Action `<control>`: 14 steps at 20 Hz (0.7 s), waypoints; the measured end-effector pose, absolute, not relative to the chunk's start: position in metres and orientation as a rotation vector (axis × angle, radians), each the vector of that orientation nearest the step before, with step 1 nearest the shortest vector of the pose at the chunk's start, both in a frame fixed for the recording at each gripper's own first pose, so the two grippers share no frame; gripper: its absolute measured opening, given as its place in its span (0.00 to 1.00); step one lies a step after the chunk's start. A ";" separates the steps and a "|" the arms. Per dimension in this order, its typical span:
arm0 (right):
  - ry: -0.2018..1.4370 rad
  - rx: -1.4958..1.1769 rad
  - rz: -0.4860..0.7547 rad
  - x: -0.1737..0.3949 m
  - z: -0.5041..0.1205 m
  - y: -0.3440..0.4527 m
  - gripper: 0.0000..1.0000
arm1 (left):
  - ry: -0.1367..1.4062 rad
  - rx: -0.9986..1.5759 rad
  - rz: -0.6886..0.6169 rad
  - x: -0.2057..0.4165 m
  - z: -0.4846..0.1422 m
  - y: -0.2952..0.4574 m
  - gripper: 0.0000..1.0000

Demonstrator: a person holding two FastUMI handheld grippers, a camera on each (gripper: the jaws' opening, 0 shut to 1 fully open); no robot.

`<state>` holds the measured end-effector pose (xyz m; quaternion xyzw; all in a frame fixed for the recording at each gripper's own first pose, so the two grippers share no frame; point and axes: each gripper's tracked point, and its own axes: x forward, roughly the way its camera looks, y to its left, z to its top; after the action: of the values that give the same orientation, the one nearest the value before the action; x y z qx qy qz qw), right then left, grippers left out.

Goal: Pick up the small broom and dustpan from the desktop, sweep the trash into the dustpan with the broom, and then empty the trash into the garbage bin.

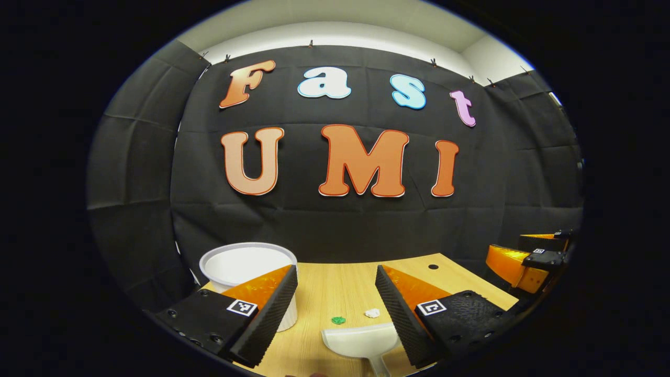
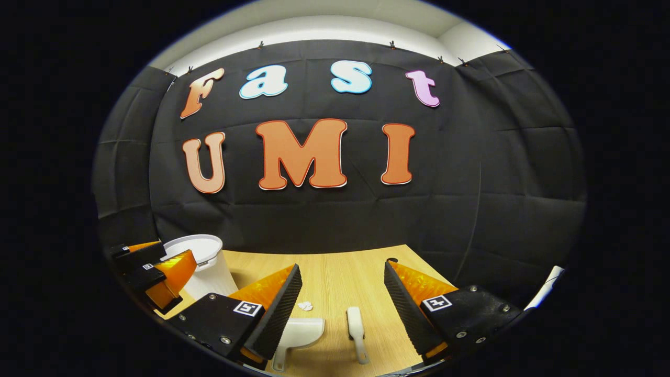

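In the left gripper view my left gripper stands open above the wooden desktop. A white dustpan lies just below and between its fingers, with a green scrap and a white scrap in front of it. The white garbage bin stands at the desk's back left, partly behind the left finger. In the right gripper view my right gripper is open too. The small white broom lies between its fingers, the dustpan sits to its left, and a white scrap is beyond.
A round hole marks the desk's far right part. The right gripper shows at the right edge of the left gripper view; the left gripper shows beside the bin in the right gripper view. Black cloth walls the booth behind the desk.
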<state>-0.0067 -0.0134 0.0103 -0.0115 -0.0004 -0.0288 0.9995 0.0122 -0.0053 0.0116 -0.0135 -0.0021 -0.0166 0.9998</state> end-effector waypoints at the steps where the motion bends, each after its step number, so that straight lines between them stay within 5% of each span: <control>1: -0.003 -0.026 -0.062 -0.007 0.011 -0.015 0.95 | -0.012 -0.033 -0.030 0.014 0.013 -0.004 0.95; 14: 0.007 -0.036 -0.072 -0.002 0.007 -0.019 0.95 | -0.005 0.005 -0.035 0.022 0.008 -0.009 0.95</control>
<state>-0.0019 -0.0188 0.0073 -0.0179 0.0036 -0.0361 0.9992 0.0216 -0.0094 0.0079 0.0025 -0.0025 -0.0177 0.9998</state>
